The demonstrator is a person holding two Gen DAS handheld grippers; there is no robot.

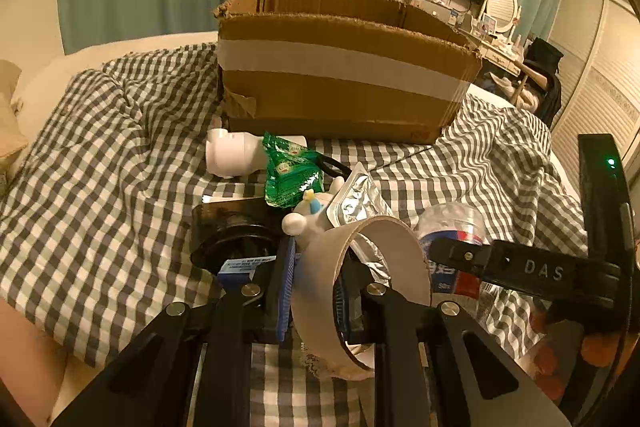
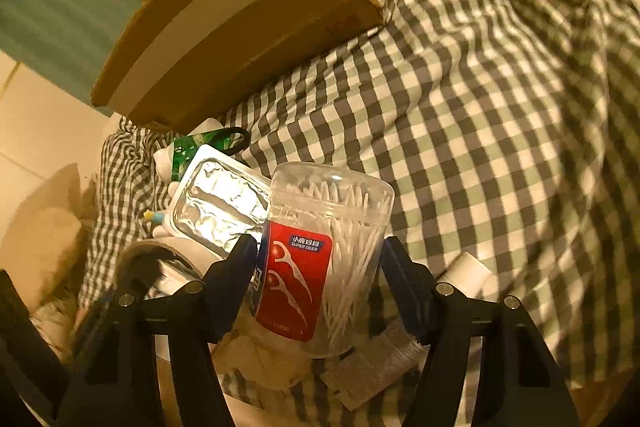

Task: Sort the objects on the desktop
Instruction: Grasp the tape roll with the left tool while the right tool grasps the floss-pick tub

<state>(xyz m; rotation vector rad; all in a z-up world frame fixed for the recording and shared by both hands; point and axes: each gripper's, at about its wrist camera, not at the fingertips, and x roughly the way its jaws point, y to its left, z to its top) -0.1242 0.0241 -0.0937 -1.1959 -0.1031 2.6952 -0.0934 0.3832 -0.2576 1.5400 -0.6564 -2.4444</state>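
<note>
left gripper (image 1: pixel 316 279) is nearly closed, pads pinching the wall of a tape roll (image 1: pixel 362 291) at 6 o'clock in the left view; one finger is inside the ring, one outside. whether the roll is lifted clear of the bed is hard to tell.

right gripper (image 2: pixel 318 281) is about half open around a clear floss jar (image 2: pixel 320 255) with a red label. the jar sits between the pads with small gaps either side, so no firm grip yet as far as i can see. in the left view the right gripper's arm comes in from 3 o'clock toward the same jar.

just past the roll, around centre: foil tray (image 1: pixel 356 203), small white toy (image 1: pixel 308 215), green packet (image 1: pixel 290 171), black round thing (image 1: pixel 232 239) at 9 o'clock of the roll, and a blue-labelled item partly hidden under the left finger. a bit farther at 11 o'clock is a white pipe fitting (image 1: pixel 232 155). all of this is heaped on the checked bedspread (image 1: pixel 100 147), no desk here.

far at 12 o'clock is the open cardboard box (image 1: pixel 340 67), standing on the bed; its inside is not visible.

progress: looks early. most of the pile is still out on the bed. judging by the setup, the roll and jar go to the box next, then the rest.
</note>
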